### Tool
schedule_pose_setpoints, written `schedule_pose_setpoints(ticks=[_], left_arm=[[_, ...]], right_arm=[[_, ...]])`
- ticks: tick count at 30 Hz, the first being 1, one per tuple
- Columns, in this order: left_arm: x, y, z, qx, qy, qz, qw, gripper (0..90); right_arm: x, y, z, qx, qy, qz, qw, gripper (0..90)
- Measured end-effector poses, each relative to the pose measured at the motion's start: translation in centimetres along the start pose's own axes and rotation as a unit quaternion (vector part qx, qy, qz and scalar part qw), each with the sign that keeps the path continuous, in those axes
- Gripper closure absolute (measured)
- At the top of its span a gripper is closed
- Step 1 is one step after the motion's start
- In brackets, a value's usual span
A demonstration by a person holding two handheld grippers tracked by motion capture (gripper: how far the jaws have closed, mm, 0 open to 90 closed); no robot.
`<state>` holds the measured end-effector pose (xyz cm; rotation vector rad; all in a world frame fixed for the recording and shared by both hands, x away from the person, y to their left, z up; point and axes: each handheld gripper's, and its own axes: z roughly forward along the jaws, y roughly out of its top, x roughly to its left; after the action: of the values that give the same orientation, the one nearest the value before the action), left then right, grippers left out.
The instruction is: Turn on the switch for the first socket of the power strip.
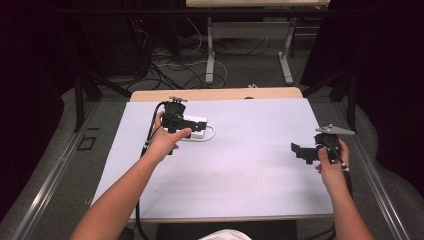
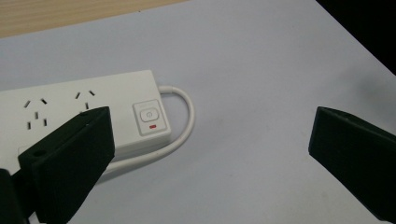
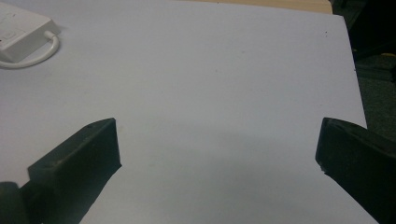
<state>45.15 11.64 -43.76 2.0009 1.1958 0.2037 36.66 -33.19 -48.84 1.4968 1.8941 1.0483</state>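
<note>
We held two grippers over the table, and the thing at the centre of the work was the white power strip, which lay on the pale sheet toward its far left part, near the bare wooden edge of the table beyond it. Our left gripper hovered right at the strip, its jaws spread as wide as they go with nothing between them and no pad pressing on anything; in the left gripper view the strip lay behind and beside one jaw, with its switch and small red mark at the end nearest the gap between the jaws. The strip's long axis ran roughly along the far edge of the table, and from the switch end its white cord curled out in a loop and back along the near side of the strip. Our right gripper was well apart from the strip, near the right edge of the sheet, its jaws likewise wide apart and empty, with only bare sheet between them. We judged the left hand far the nearer to the strip, so any next grasp would fall to it, reaching toward the strip's switch end. Beyond the strip the room was dark, with a second table's legs and loose cables on the floor.
</note>
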Motion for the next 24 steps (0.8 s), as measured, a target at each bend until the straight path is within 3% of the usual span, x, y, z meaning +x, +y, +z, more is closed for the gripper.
schedule_pose_setpoints(ticks=[8, 11, 19, 24], left_arm=[[0.1, -1.0, -1.1, -0.01, 0.0, 0.007, 0.9999, 0.1], [0.3, -1.3, -1.8, -0.011, 0.012, 0.018, 0.9997, 1.4], [0.5, -2.3, -3.3, -0.028, 0.021, 0.013, 0.9993, 4.8], [0.7, -3.2, -4.2, -0.04, 0.033, 0.02, 0.9984, 6.3]], right_arm=[[0.1, 0.0, 0.0, 0.0, -0.001, -0.005, 1.0, 0.0], [0.1, 0.0, 0.0, 0.0, -0.001, -0.004, 1.0, 0.0], [0.1, 0.0, 0.0, 0.001, -0.001, -0.004, 1.0, 0.0], [0.2, -0.1, 0.1, -0.001, -0.004, -0.006, 1.0, 0.0]])
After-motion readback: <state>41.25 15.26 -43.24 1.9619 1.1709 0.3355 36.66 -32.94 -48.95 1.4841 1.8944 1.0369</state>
